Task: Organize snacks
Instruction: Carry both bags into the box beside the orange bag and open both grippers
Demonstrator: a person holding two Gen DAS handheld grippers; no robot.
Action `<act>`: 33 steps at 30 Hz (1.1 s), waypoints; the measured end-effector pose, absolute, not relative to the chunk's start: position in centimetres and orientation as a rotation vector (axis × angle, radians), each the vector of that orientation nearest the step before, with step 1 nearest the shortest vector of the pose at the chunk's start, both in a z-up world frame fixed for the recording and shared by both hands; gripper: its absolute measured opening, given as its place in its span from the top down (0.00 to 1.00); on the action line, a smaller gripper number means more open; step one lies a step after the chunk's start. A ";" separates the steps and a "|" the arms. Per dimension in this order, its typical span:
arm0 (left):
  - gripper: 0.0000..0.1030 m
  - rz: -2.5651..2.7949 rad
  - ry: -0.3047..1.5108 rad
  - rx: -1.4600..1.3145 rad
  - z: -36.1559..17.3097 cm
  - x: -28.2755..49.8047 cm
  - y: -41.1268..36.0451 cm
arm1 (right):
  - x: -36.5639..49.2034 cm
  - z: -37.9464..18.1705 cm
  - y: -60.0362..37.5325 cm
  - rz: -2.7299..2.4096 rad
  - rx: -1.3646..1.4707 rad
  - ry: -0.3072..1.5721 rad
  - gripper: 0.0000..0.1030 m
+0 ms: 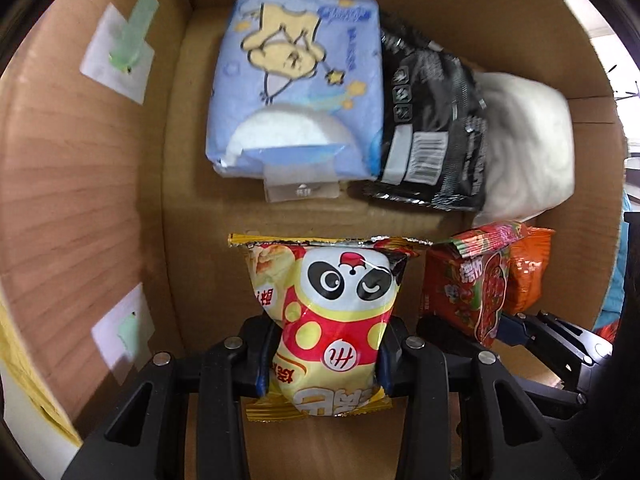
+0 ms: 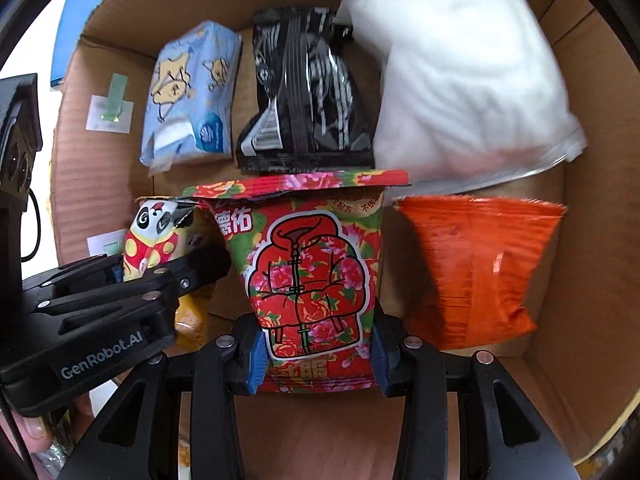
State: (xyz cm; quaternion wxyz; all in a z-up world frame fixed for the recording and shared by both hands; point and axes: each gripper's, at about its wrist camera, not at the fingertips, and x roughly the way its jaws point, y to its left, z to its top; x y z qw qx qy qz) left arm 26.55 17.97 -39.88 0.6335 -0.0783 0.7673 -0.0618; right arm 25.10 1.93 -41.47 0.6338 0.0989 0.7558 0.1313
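Both grippers reach down into a cardboard box (image 1: 176,208). My left gripper (image 1: 322,356) is shut on a yellow snack bag with a panda (image 1: 336,312), held upright over the box floor. In the right wrist view my right gripper (image 2: 318,354) is shut on a red floral snack bag (image 2: 312,272). The left gripper (image 2: 132,280) with the panda bag (image 2: 150,240) shows to its left there. The red floral bag (image 1: 468,284) hangs just right of the panda bag in the left wrist view.
At the box's far end lie a blue tissue pack (image 1: 296,92), a black packet (image 1: 436,128) and a white soft pack (image 2: 460,88). An orange bag (image 2: 476,268) stands right of the red one. Box walls (image 2: 592,200) close in all round. A fingertip (image 2: 34,428) shows lower left.
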 end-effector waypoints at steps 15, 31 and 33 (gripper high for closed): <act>0.56 -0.098 1.794 -0.224 -41.1 25.7 20.7 | 25.3 -44.2 3.9 0.256 0.217 1.779 0.49; 0.31 -0.098 1.601 -0.123 -32.9 23.9 19.0 | 25.5 -37.2 3.1 0.214 0.091 1.670 0.41; 0.24 -0.097 1.568 -0.121 -31.7 23.4 18.9 | 25.3 -36.1 2.6 0.202 0.089 1.649 0.35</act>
